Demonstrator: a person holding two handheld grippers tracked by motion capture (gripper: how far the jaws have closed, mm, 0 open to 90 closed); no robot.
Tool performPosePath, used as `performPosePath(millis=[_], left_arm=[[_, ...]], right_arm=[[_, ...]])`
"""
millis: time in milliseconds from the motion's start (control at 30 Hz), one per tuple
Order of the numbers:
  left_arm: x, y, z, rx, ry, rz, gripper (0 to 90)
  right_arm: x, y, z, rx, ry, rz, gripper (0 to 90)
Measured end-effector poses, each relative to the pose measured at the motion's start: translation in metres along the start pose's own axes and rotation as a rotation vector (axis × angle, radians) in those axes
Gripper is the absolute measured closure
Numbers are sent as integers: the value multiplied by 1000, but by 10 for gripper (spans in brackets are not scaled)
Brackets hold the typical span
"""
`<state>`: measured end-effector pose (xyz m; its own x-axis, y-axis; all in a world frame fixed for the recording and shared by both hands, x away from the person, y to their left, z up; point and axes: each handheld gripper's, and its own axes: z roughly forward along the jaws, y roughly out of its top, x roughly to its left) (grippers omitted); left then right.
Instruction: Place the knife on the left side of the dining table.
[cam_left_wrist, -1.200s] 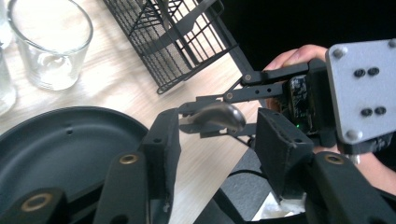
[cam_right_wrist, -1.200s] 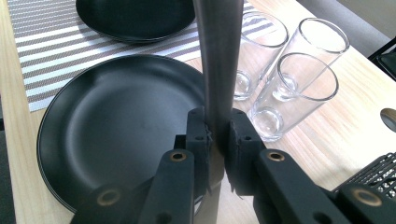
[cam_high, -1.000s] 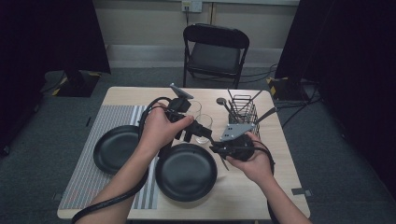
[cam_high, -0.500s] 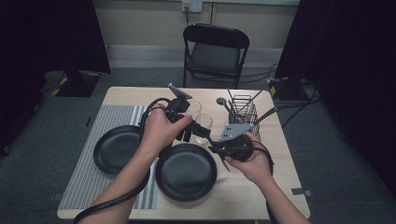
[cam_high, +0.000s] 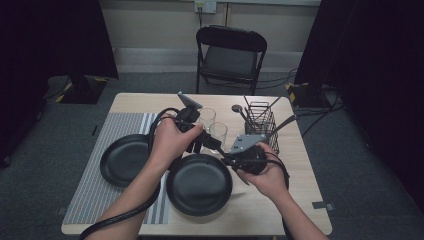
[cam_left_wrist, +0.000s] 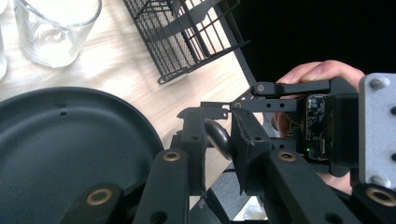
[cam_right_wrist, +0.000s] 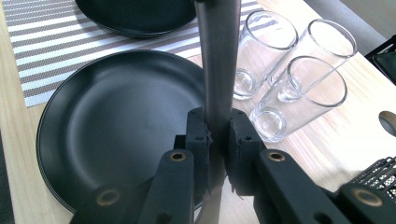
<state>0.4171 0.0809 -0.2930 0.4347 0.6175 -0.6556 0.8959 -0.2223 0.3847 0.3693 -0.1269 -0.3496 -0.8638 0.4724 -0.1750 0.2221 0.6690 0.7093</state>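
Note:
Over the near black plate (cam_high: 199, 184) both grippers meet on one dark metal utensil. My right gripper (cam_right_wrist: 217, 135) is shut on the utensil's flat handle (cam_right_wrist: 217, 56), which rises straight up from its pads. My left gripper (cam_left_wrist: 219, 144) has just been closing, and the utensil's rounded end (cam_left_wrist: 217, 135) sits between its pads, touching them. In the high view the left gripper (cam_high: 219, 148) comes in from the left and the right gripper (cam_high: 226, 160) from the right, tips almost together.
A second black plate (cam_high: 125, 159) lies on the striped placemat (cam_high: 95, 185) at the left. Three empty glasses (cam_right_wrist: 299, 93) stand just behind the near plate. A black wire caddy (cam_high: 261, 122) with utensils stands at the back right. A folding chair (cam_high: 230, 55) stands beyond the table.
Both hands keep the same place above the near plate. The left gripper's jaws stand a little narrower around the utensil's end.

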Motion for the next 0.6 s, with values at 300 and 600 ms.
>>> performPosePath(millis=[300, 600], left_arm=[[4, -2, 1, 21, 16, 4, 768], [7, -5, -7, 4, 9, 8, 836]], right_arm=[[6, 4, 4, 20, -14, -21, 809], [6, 3, 1, -35, 23, 15, 797]])
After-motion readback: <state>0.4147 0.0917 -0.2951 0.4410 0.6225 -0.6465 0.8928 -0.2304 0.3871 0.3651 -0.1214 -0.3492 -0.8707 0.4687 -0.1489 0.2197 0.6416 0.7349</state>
